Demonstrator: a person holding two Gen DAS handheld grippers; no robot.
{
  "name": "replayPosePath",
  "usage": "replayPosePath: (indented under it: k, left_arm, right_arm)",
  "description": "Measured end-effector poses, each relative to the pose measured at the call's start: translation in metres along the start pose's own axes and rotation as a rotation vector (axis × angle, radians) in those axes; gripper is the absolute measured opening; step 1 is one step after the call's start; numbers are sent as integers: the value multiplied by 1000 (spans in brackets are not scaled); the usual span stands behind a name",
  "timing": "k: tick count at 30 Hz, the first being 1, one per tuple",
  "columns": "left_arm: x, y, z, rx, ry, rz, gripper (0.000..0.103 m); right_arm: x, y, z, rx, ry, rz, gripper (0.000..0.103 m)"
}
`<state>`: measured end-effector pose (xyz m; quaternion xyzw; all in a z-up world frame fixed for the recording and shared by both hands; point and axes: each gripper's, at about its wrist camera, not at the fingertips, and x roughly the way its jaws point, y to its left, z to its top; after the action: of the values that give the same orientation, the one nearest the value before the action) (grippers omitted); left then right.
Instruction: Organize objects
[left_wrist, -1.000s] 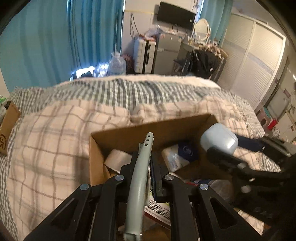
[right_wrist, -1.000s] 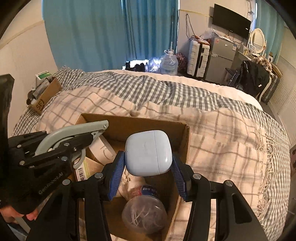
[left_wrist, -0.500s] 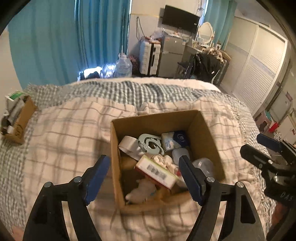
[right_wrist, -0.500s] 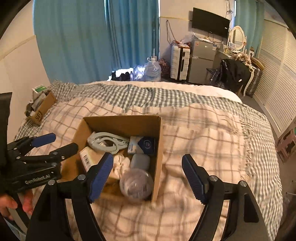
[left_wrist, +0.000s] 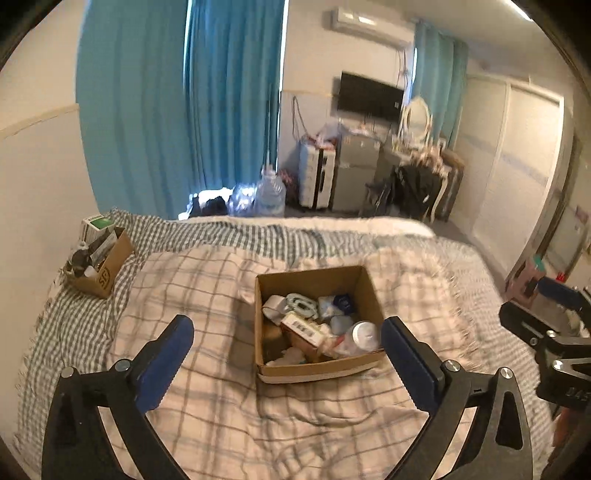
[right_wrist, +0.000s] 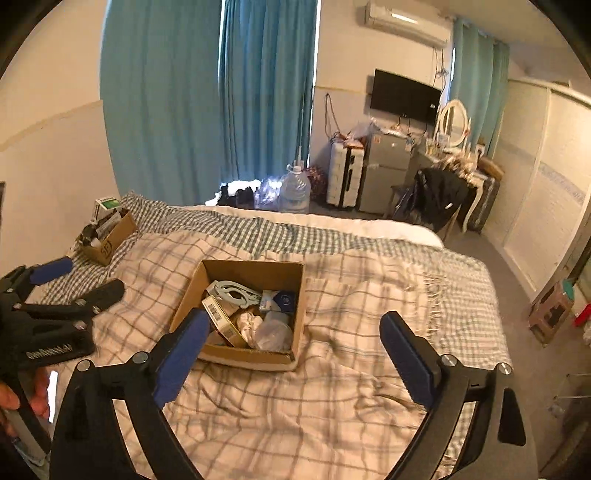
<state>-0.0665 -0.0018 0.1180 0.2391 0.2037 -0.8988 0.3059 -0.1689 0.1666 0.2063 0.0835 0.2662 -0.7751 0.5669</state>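
Observation:
An open cardboard box (left_wrist: 364, 363) sits on the plaid blanket in the middle of the bed; it also shows in the right wrist view (right_wrist: 299, 291). It holds several items: a pale green clip (left_wrist: 301, 304), a barcoded carton (left_wrist: 301, 328), a clear bottle (left_wrist: 364, 334) and a pale blue earbud case (left_wrist: 341, 324). My left gripper (left_wrist: 286, 349) is open and empty, held back above the box's near side. My right gripper (right_wrist: 291, 341) is open and empty, above the blanket in front of the box.
A smaller cardboard box (left_wrist: 105, 269) of bottles sits at the bed's far left corner. The plaid blanket (right_wrist: 332, 398) covers the bed. Beyond the bed are blue curtains, a water jug (right_wrist: 294, 190), suitcases, a small fridge and a chair. Wardrobe doors line the right wall.
Both grippers let go of their items, the green clip and the earbud case, into the box, opened wide and pulled back and up away from it.

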Motion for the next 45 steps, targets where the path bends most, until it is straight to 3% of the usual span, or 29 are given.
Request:
replayPosePath:
  k: [3, 9, 13, 18, 23, 32, 45]
  left_arm:
    - [-21, -1, -8, -8, -30, 10, 103]
    - [-36, 2, -28, -10, -85, 29, 103]
    - [-23, 5, -47, -16, -113, 27, 103]
    - [5, 11, -78, -24, -142, 84, 103]
    - [40, 14, -102, -35, -51, 64, 103]
    - [49, 10, -115, -4, -75, 103, 103]
    - [46, 13, -123, -18, -90, 117, 103]
  right_arm:
    - [-23, 0, -7, 2, -47, -18, 102]
    - [-37, 2, -29, 14, -92, -38, 103]
    - [-12, -4, -49, 43, -88, -51, 103]
    - [18, -7, -68, 70, -132, -52, 103]
    - [54, 1, -87, 12, -139, -76, 103]
    - [82, 8, -103, 15, -105, -26, 103]
    - [78, 10, -105, 14, -130, -33, 103]
